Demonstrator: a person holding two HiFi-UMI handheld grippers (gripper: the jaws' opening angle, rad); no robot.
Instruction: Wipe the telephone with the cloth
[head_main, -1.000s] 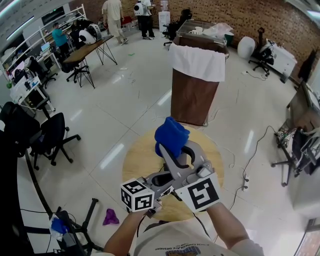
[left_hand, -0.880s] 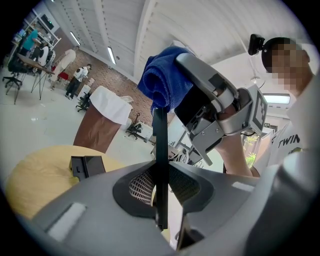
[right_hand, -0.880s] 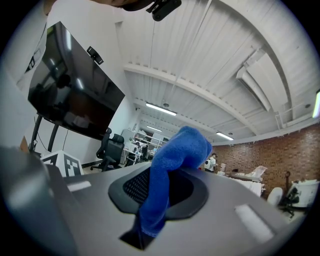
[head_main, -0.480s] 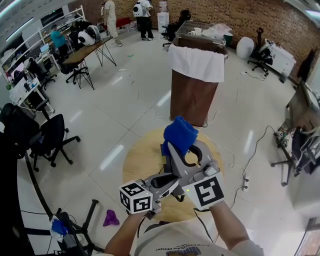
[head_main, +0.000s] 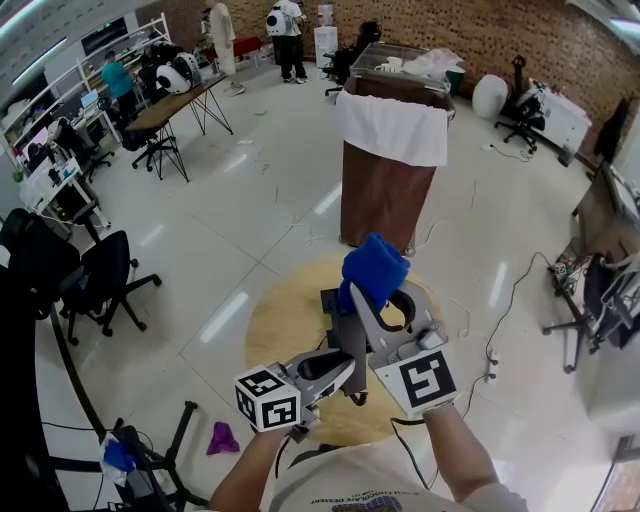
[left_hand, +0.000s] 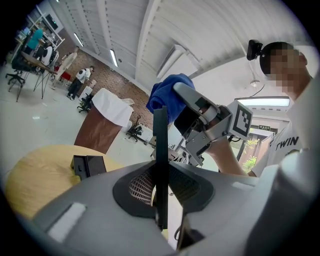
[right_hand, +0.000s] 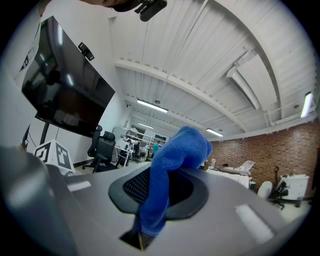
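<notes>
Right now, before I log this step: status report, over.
Left gripper jaws shut on telephone. Right gripper jaws shut on cloth, near telephone's top; contact unclear. Nothing between them.

We see a round table (head_main: 280, 335) with a pale wooden top, standing on a glossy white tiled floor (head_main: 250, 215). One black boxy object (head_main: 329, 299) lies flat on the top, toward its far side; we cannot tell what it is.

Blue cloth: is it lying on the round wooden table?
No, the blue cloth is clamped between the right tool's jaws, off the table.
</notes>
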